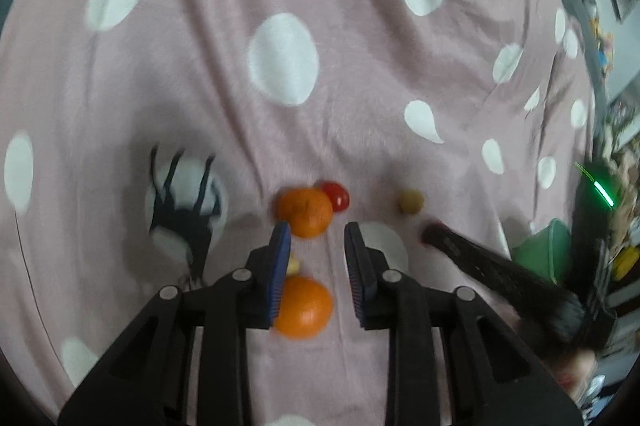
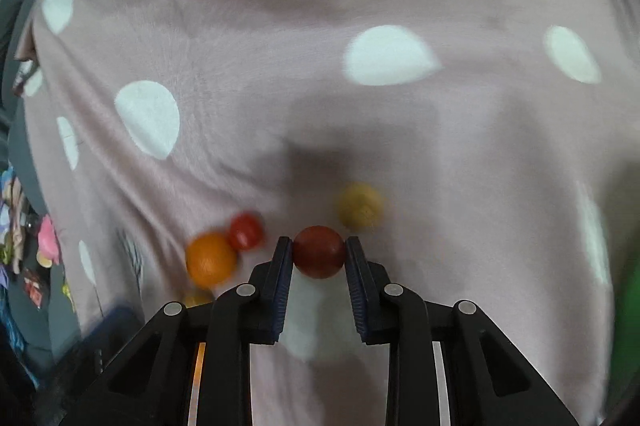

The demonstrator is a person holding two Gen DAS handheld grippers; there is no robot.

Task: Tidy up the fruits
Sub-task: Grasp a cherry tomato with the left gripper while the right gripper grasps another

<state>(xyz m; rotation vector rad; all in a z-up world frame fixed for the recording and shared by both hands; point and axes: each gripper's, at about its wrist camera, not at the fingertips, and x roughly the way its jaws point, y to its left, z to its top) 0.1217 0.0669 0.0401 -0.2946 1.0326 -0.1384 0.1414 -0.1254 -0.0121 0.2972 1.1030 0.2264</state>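
Note:
Several fruits lie on a pink spotted blanket point(image 1: 208, 94). In the left wrist view my left gripper point(image 1: 316, 231) hangs over them, its jaws narrow and nothing between the pads. One orange point(image 1: 306, 212) sits just past its tips, touching a red tomato point(image 1: 337, 195). A second orange point(image 1: 306, 306) lies below, partly hidden by the left finger. A small yellow fruit point(image 1: 411, 201) rests to the right. My right gripper point(image 2: 319, 241) is shut on a dark red round fruit point(image 2: 319, 254). Nearby lie a yellow fruit point(image 2: 360, 206), a tomato point(image 2: 245, 231) and an orange point(image 2: 211, 258).
A green bowl point(image 1: 546, 252) stands at the right, behind the right gripper's dark finger point(image 1: 460, 250). Shelves and clutter point(image 1: 612, 130) line the blanket's right edge. A black cat print point(image 1: 182, 214) marks the cloth at the left. Folds run across the blanket.

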